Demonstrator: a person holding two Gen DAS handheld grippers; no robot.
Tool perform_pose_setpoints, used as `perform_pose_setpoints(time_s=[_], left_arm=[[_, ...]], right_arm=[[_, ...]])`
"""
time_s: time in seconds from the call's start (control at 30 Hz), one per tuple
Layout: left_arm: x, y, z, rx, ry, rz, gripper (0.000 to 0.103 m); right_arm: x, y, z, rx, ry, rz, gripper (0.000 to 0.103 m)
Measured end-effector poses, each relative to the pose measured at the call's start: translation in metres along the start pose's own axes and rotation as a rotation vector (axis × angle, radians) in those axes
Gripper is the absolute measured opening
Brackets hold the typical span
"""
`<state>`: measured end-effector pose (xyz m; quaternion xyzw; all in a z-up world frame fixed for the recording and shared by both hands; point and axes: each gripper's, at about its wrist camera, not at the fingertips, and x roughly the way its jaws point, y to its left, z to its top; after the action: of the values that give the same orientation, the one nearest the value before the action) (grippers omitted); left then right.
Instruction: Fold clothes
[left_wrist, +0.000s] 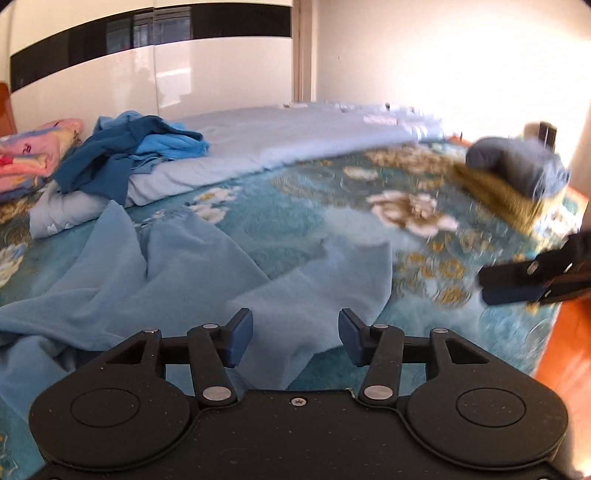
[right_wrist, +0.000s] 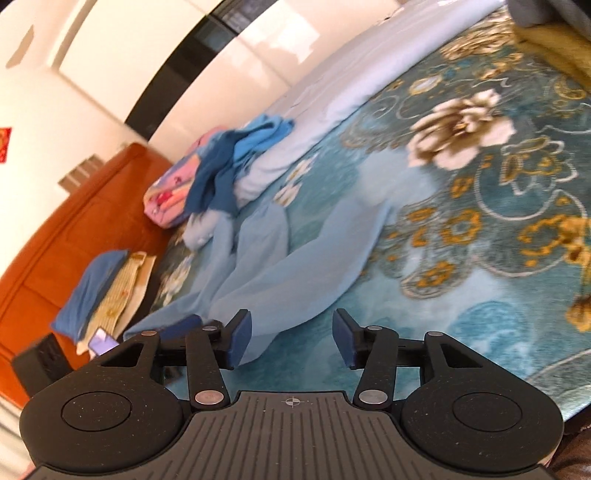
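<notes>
A light blue garment lies crumpled on the teal floral bedspread, just ahead of my left gripper, which is open and empty above its near edge. The garment also shows in the right wrist view. My right gripper is open and empty, over the garment's near tip. The right gripper also shows at the right edge of the left wrist view, jaws apart, beside the garment.
A pile of darker blue clothes sits on a folded pale blue quilt at the back left. A pink patterned bundle lies far left. Folded grey and mustard items sit at the right. An orange headboard and pillows are at the left.
</notes>
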<state>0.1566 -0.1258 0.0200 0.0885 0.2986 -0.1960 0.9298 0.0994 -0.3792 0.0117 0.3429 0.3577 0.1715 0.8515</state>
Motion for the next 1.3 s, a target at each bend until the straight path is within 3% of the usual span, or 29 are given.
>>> perform_pose_setpoints(time_s=[0.1,0.33,0.37,0.47,0.5,0.53,0.6,0.87,0.9,0.97,1.07,1.2,1.3], left_arm=[[0.008,-0.003,-0.002,0.006,0.019,0.031,0.049],[0.007,0.014,-0.009,-0.037,0.042,0.036,0.018],[0.007,0.017,-0.009,-0.055,0.048,0.034,0.018],[-0.005,0.022,-0.009,-0.079,0.006,0.046,0.030],[-0.009,0.023,-0.008,-0.075,-0.010,0.069,0.039],[-0.011,0.024,-0.008,-0.074,-0.020,0.087,0.056],[-0.012,0.027,-0.007,-0.075,-0.026,0.106,0.057],[0.004,0.029,-0.016,-0.120,0.043,0.045,0.055],[0.005,0.029,-0.017,-0.126,0.043,0.035,0.054],[0.008,0.031,-0.020,-0.149,0.038,0.018,0.030],[0.009,0.039,-0.023,-0.185,0.028,-0.002,0.012],[-0.001,0.061,-0.027,-0.240,0.012,-0.017,0.009],[-0.022,0.087,-0.035,-0.269,-0.009,0.045,0.009]], right_arm=[[0.000,-0.010,0.003,0.016,-0.001,0.004,0.048],[0.018,-0.010,0.012,-0.009,0.038,0.046,0.048],[0.021,-0.010,0.013,-0.010,0.042,0.048,0.048],[0.027,-0.007,0.016,-0.016,0.048,0.048,0.048],[0.029,-0.007,0.016,-0.019,0.050,0.046,0.048],[0.030,-0.007,0.017,-0.021,0.051,0.042,0.048],[0.033,-0.008,0.017,-0.014,0.055,0.034,0.048],[0.043,-0.010,0.018,-0.009,0.079,0.008,0.048],[0.044,-0.010,0.019,-0.011,0.081,0.002,0.048],[0.046,-0.011,0.022,-0.011,0.085,-0.008,0.048],[0.053,-0.009,0.030,-0.019,0.085,-0.019,0.048],[0.076,0.005,0.055,-0.082,0.097,-0.025,0.048],[0.108,0.023,0.083,-0.169,0.107,-0.008,0.048]])
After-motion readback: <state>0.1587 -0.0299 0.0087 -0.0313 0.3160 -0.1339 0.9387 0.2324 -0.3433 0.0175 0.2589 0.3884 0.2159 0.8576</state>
